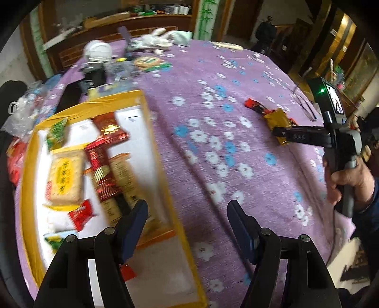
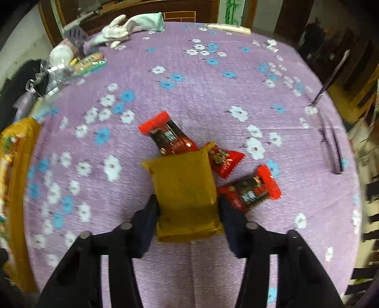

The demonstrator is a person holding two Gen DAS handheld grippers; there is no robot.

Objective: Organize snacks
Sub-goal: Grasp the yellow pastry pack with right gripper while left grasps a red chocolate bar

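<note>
Three red snack packets [image 2: 169, 136] lay mid-table around a gold packet [image 2: 184, 189]; we found the right tool [image 2: 187, 213] gripping that gold packet. We noted the left tool [image 1: 187, 213] open, empty, beside the yellow-rimmed box [image 1: 146, 132] of snacks.

Purple floral tablecloth [image 2: 189, 78], dark wooden sideboard [image 1: 123, 30], bamboo-print wall [image 1: 205, 16]

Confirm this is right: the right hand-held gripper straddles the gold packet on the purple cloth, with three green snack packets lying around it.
Not quite: the three snack packets around the gold packet are red, not green, as the right wrist view shows. The rest holds: the right hand-held gripper has a finger on each side of the gold packet on the purple cloth.
</note>
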